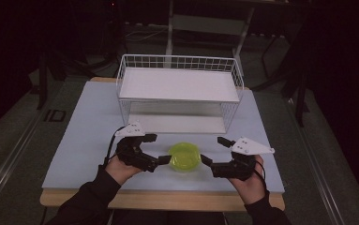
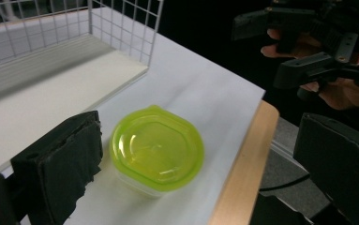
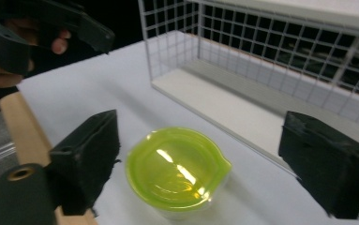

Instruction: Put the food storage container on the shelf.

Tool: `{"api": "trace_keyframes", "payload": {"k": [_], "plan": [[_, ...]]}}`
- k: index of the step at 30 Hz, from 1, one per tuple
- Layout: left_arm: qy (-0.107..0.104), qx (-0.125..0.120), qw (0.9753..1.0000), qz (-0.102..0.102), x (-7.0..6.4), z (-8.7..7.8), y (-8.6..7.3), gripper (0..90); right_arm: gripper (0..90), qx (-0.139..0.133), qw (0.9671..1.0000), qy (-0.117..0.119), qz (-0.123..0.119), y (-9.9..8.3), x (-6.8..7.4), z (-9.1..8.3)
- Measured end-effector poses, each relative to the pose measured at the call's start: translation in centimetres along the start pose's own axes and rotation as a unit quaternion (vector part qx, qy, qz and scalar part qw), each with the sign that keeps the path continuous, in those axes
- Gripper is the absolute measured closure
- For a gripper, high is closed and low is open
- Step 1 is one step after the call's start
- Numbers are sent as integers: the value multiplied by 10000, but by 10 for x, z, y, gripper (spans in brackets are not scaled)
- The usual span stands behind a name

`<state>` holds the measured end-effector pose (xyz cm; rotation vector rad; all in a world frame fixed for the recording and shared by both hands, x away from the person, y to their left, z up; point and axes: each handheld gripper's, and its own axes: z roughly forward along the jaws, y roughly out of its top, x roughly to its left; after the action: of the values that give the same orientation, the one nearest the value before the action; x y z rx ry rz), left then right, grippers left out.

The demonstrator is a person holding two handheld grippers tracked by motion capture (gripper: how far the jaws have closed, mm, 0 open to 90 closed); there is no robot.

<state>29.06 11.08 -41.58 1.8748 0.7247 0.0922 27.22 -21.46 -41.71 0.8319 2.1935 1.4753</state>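
We see a tub point(image 1: 184, 157) with a lime-green lid point(image 2: 156, 148) standing on the table point(image 1: 88, 131) near its front edge, just in front of a white wire rack point(image 1: 179, 93). Our left gripper point(image 1: 157, 149) sits to the tub's left with its jaws spread wide, and our right gripper point(image 1: 214, 151) sits to its right, jaws likewise apart. Both point inward at the tub. We cannot tell whether the nearest jaw tips touch its rim.

I see the lidded container point(image 1: 184, 156) near the tabletop's point(image 1: 83, 140) front edge, between my tools; the wire rack point(image 1: 179, 93) stands behind it.
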Motion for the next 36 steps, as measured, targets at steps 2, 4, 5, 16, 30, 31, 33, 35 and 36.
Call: {"api": "trace_keyframes", "payload": {"k": [2,4,5,16,30,31,33,35,36], "plan": [[-17,44,10000,-54,3,5,1,25,143,83,9999,-67,104,-1,-4,5],[2,56,9999,-106,5,10,2,25,144,123,9997,-42,223,0,-9,10],[2,56,9999,-106,5,10,2,25,144,123,9997,-42,223,0,-9,10],[181,334,9947,-951,24,34,-7,246,330,723,9937,32,860,-7,-18,37],[531,804,9764,-1933,32,58,-41,407,407,1502,9706,-84,1876,-27,-38,60],[527,824,9758,-1957,33,58,-42,428,417,1570,9671,-87,1999,-29,-40,63],[491,863,9739,-2039,33,60,-45,437,420,1613,9654,-87,2049,-30,-41,65],[514,902,9722,-2097,33,62,-47,463,425,1706,9626,-113,2102,-32,-41,70],[463,910,9716,-2133,34,62,-48,463,425,1706,9626,-113,2102,-32,-41,70]]}}
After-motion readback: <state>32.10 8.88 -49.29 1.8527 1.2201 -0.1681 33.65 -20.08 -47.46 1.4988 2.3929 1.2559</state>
